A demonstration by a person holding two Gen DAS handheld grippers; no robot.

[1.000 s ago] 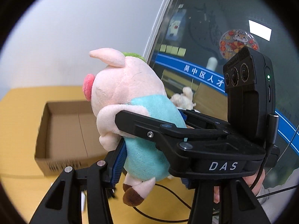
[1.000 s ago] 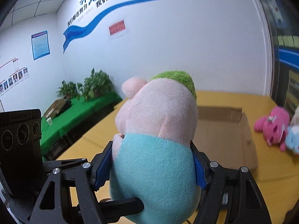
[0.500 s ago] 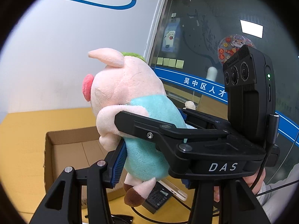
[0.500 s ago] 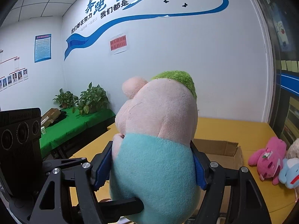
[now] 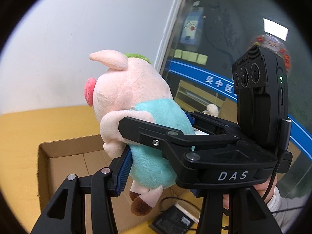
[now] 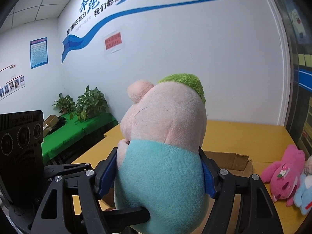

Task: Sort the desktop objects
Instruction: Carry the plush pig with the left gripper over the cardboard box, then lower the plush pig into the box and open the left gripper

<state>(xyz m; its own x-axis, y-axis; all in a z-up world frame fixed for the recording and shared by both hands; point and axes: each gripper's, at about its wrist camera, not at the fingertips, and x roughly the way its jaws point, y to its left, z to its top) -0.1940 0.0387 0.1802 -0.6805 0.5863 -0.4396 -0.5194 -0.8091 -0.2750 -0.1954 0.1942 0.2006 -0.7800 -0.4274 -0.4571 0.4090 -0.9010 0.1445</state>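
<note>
- The yellow bench (image 6: 243,134) runs back to the white wall.
- An open cardboard box (image 5: 64,156) sits on it.
- A pink plush (image 6: 282,177) and a blue plush (image 6: 304,195) lie touching near its right edge.

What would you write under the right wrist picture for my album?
Both tongs squeeze a plush pig above a cardboard box, while a pink plush toy waits on the yellow table.

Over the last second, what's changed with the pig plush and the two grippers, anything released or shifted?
Nothing released. Both the left gripper and the right gripper stay clamped on the pig plush. The views tilted: the cardboard box dropped lower in the left wrist view, and in the right wrist view it sank behind the plush. The pink plush still lies on the yellow table.
</note>
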